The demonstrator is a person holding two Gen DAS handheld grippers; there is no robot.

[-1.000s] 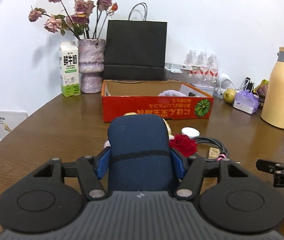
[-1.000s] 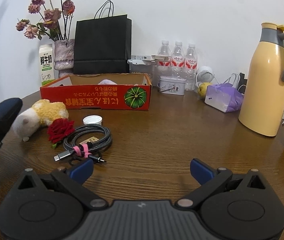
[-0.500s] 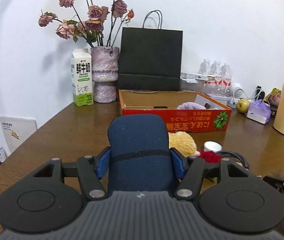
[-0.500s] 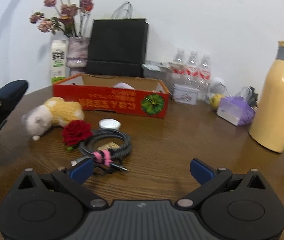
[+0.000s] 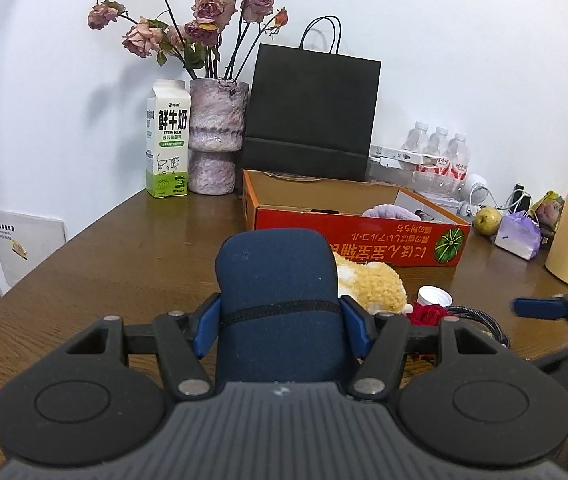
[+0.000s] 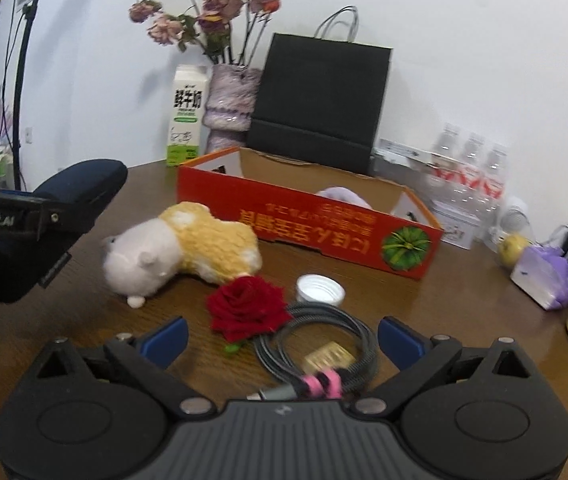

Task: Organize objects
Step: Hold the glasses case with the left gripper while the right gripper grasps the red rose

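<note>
left gripper (image 5: 279, 320): clamping a navy pouch (image 5: 277, 280) between its blue pads; pouch standing upright at frame centre, hiding part of the table behind it
right gripper (image 6: 281, 338): jaws closing, nothing pressed yet; coiled cable (image 6: 324, 348) and red rose (image 6: 245, 306) lying between the fingers at lower centre
red box (image 5: 364, 236): open-topped, sitting mid-frame right of centre in the left view; holding a lilac soft item (image 5: 388, 212) near its right end; rest of the interior showing bare cardboard
vase (image 5: 215, 136): upper centre-left, holding dried roses; milk carton (image 5: 167, 140) touching its left side
black bag (image 5: 312, 112): standing behind the box; contents not visible
plush toy (image 6: 179, 248): lying in front of the box, left of centre; white cap (image 6: 320, 288) just right of the rose
table (image 5: 123, 260): edge curving down the left of frame; open wood stretching left of the pouch
</note>
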